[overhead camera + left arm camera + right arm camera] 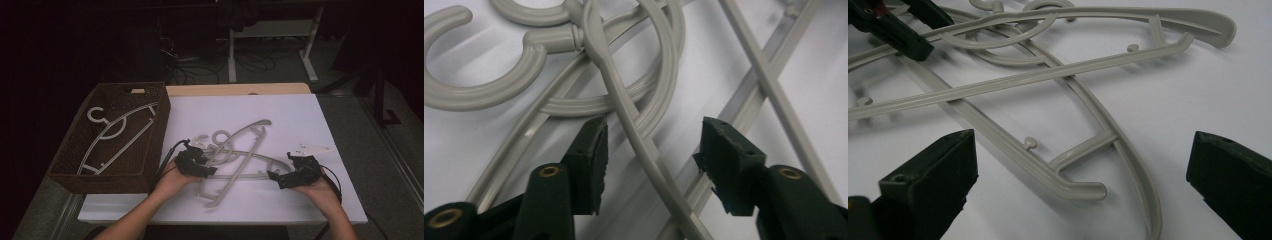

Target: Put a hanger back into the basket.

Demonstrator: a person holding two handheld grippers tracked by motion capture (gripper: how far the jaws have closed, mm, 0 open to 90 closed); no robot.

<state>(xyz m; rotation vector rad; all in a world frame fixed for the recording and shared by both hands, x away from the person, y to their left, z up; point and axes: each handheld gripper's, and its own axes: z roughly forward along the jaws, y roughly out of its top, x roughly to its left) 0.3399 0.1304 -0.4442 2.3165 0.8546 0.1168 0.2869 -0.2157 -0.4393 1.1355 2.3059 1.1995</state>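
Two grey plastic hangers [239, 150] lie crossed on the white table top [300, 115], their hooks [220, 137] close together. My left gripper [209, 170] is at their left end. In the left gripper view its jaws [651, 160] straddle one thin hanger arm [639, 135] without touching it, so it is open. The two hooks [484, 90] lie just beyond. My right gripper [275, 177] is at the hangers' right end. It stands wide open [1083, 155], with a hanger's rounded corner [1073, 187] lying between the jaws, untouched.
A brown wicker basket [160, 130] stands at the table's left side with another grey hanger [115, 132] lying inside it. Bare white surface stretches behind and to the right of the hangers. Beyond the table are desk legs [310, 55] and cables on a dark floor.
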